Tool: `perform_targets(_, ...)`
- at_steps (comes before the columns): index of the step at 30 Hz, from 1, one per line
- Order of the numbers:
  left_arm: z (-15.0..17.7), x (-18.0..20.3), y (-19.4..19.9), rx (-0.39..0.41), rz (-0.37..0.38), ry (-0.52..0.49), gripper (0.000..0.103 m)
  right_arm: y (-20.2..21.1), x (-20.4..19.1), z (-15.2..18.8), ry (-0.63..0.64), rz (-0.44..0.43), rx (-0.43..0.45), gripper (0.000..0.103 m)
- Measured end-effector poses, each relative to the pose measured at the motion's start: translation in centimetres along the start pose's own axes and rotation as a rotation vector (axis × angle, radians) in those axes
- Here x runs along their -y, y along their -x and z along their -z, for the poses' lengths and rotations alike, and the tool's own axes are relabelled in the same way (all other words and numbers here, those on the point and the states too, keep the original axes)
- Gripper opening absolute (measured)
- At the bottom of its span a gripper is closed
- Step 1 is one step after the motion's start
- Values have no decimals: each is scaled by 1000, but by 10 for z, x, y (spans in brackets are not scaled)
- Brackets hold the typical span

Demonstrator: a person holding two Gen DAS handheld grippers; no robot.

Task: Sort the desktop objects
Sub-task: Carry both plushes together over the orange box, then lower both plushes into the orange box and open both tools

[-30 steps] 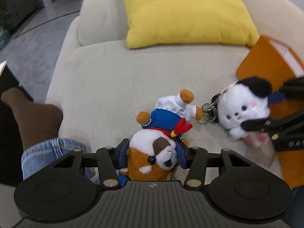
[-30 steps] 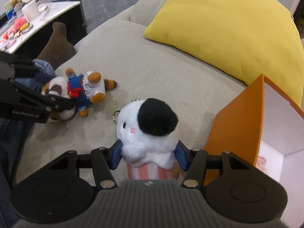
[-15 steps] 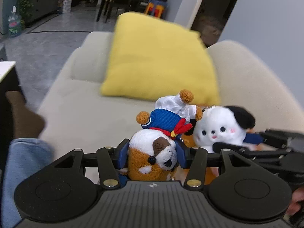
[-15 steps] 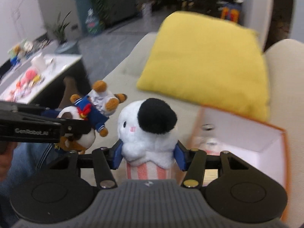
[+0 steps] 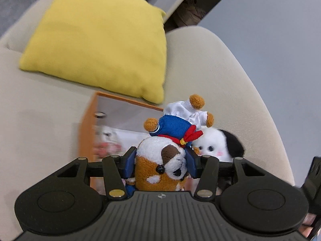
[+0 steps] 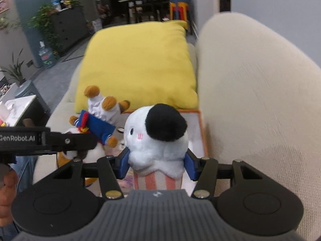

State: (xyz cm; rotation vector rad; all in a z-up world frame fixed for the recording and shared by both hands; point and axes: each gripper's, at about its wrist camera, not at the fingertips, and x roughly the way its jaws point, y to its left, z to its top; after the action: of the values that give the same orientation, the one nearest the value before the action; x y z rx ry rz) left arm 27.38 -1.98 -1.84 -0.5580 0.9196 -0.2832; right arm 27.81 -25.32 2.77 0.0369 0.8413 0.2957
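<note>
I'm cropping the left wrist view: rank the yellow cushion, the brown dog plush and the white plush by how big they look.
1. yellow cushion, far the largest.
2. brown dog plush, though it sits nearest the camera in the left tool, which inflates it.
3. white plush, partly hidden.

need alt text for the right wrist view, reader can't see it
The right gripper is clamped on a white plush toy with a black ear, held above an open orange box on a beige sofa. To its left, the left gripper holds a brown-and-white plush dog in a blue sailor outfit. A yellow cushion lies behind.
</note>
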Motion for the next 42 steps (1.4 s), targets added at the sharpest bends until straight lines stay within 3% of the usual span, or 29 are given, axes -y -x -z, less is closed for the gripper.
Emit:
perform_targets(5, -4, -13, -42, -68, 25, 96, 58, -19, 19, -4, -36, 35, -19, 57)
perform_targets(13, 12, -23, -68, -77, -102, 95, 58, -57, 27, 0, -40, 16, -70, 56)
perform_targets(24, 28, -12, -99, -91, -235, 52, 61, -91, 22, 4, 46, 83, -84, 57)
perform_targets(29, 27, -18, -97, -107, -208, 50, 62, -90, 19, 5, 92, 84, -58, 62)
perform_targets(42, 17, -21, -87, -136, -130, 1, 60, -70, 16, 8, 139, 51, -29, 62)
